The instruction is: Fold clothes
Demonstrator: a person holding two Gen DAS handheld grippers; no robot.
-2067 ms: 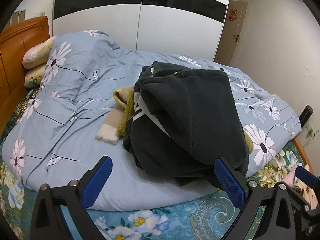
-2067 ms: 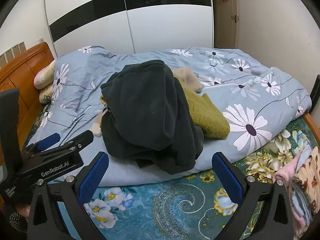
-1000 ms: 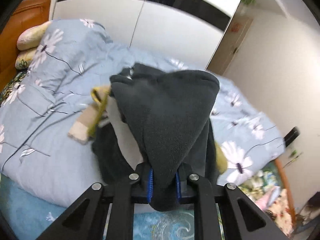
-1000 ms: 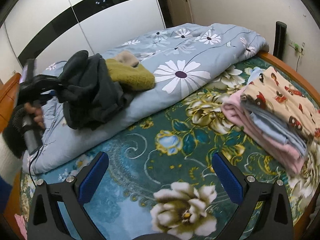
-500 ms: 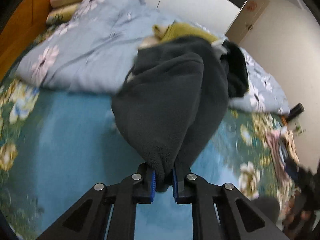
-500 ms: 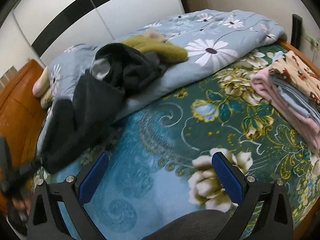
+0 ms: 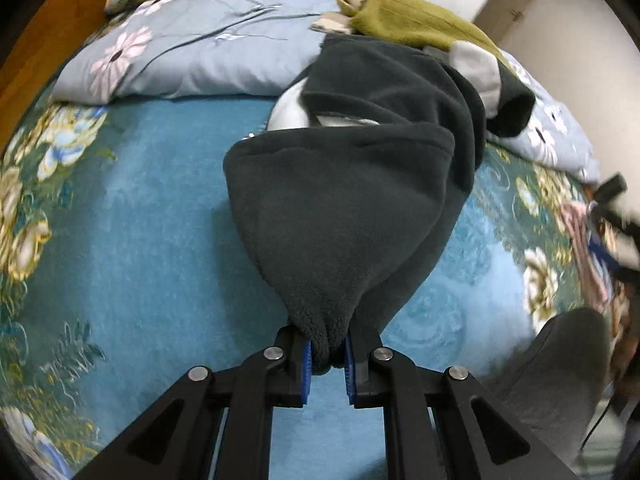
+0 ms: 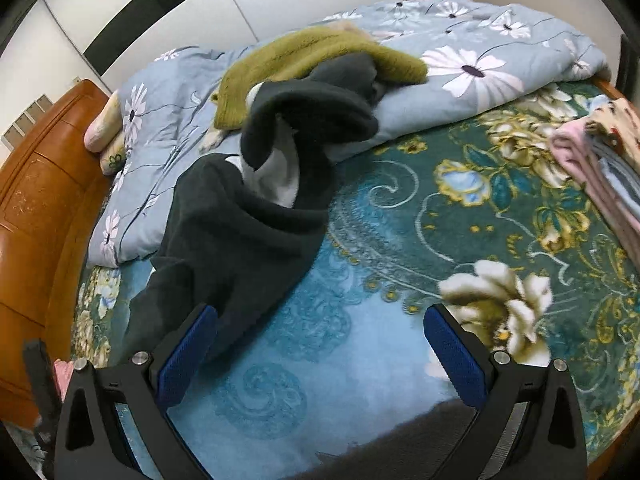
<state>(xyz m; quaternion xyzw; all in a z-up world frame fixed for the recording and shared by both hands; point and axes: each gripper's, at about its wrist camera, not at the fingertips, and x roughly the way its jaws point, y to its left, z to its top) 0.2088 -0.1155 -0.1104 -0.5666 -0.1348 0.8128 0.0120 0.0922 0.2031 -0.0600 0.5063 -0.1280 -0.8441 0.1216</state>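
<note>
A dark fleece garment [image 7: 344, 208] with a white lining stretches from the grey-blue quilt down onto the teal flowered bedspread. My left gripper [image 7: 326, 364] is shut on one bunched end of it, low in the left wrist view. In the right wrist view the same dark fleece garment [image 8: 224, 232] lies in a long band toward the lower left. My right gripper [image 8: 320, 356] stands open over the bare bedspread, its left pad [image 8: 188, 352] close beside the garment's edge, nothing between the pads.
An olive knitted garment [image 8: 312, 60] lies on the flowered quilt [image 8: 500, 56] behind. Folded pink and patterned clothes [image 8: 600, 168] are stacked at the bed's right edge. A wooden headboard [image 8: 36, 208] bounds the left. A grey-clad knee [image 7: 560, 372] shows at lower right.
My left gripper closed on the dark fleece and pulled it off the quilt onto the bedspread, uncovering the olive knit. My right gripper swung over the bedspread, staying open.
</note>
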